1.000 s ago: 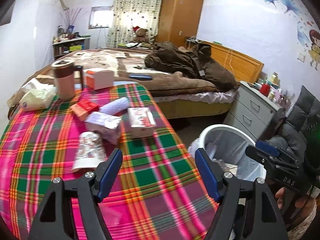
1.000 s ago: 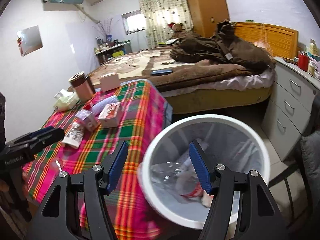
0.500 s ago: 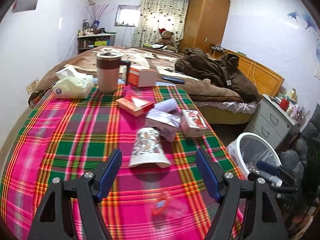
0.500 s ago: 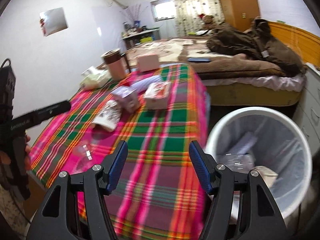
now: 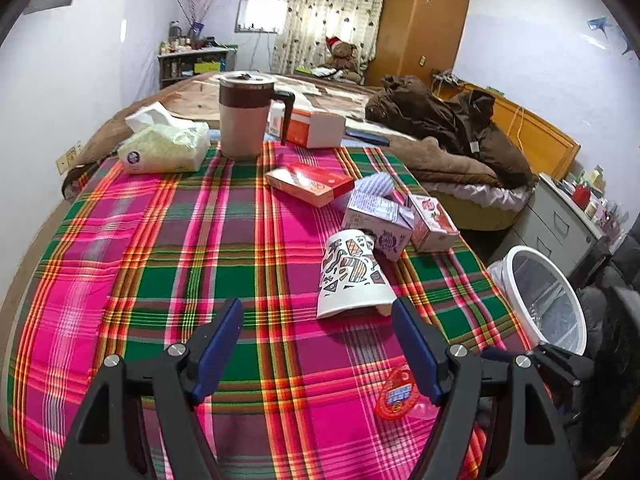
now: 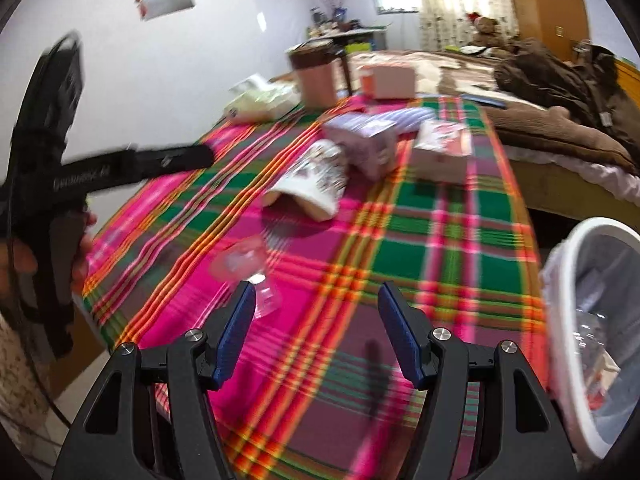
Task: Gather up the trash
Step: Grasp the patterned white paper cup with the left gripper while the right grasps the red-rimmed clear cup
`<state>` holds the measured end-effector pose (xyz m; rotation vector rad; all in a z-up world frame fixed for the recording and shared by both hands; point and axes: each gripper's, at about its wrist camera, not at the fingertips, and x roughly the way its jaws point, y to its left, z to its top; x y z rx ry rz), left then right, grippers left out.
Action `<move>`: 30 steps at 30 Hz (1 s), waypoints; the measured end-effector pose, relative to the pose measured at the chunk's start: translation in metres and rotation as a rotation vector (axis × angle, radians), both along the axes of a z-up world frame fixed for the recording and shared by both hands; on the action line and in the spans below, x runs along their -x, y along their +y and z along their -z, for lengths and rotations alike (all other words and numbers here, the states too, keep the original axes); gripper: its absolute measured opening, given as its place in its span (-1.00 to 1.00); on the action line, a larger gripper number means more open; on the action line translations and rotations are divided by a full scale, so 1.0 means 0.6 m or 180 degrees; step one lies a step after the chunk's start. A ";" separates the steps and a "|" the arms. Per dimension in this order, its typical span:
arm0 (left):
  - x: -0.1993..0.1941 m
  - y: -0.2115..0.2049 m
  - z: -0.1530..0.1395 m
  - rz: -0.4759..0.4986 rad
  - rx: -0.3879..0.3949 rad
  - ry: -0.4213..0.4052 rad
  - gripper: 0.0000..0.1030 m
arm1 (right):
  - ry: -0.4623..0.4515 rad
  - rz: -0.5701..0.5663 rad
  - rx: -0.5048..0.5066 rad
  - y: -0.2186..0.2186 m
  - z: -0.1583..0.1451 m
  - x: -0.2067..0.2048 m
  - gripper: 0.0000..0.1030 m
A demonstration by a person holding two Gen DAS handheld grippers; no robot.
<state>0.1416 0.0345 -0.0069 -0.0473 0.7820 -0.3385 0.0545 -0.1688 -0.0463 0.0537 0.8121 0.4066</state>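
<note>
On the plaid tablecloth (image 5: 224,240), the tipped paper cup (image 5: 350,276) lies toward the right edge, the clear plastic cup (image 6: 250,276) near the front edge. Left gripper (image 5: 318,344) and right gripper (image 6: 316,330) both gape empty. Straddle the clear cup squarely, squeeze gently, then carry it to the white bin (image 5: 540,300) beside the table's right side.

Soft daylight comes through the curtained window (image 5: 320,20) at the far end, blown out white there, and leaves the room evenly bright with faint shadows under the paper cup (image 5: 352,276) on the tabletop (image 5: 168,264). The left wrist view is sharp. The right wrist view is smeared by motion blur, and both bend hard into black corners.
</note>
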 end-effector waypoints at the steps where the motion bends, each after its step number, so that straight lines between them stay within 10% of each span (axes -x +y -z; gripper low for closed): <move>1: -0.004 0.000 0.002 0.0005 0.0001 0.0023 0.51 | 0.0018 -0.0051 0.0051 0.009 0.004 0.000 0.26; 19: -0.053 -0.009 0.017 0.0141 0.0056 0.0127 0.51 | 0.0048 -0.0252 0.0268 0.058 0.018 -0.021 0.25; 25: -0.070 -0.024 0.029 0.0173 0.0088 0.0208 0.52 | 0.0043 -0.0130 0.0312 0.042 0.021 -0.036 -0.37; 30: -0.085 -0.041 0.041 0.0200 0.0103 0.0282 0.52 | 0.0087 0.0101 0.0291 0.009 0.022 -0.056 -0.41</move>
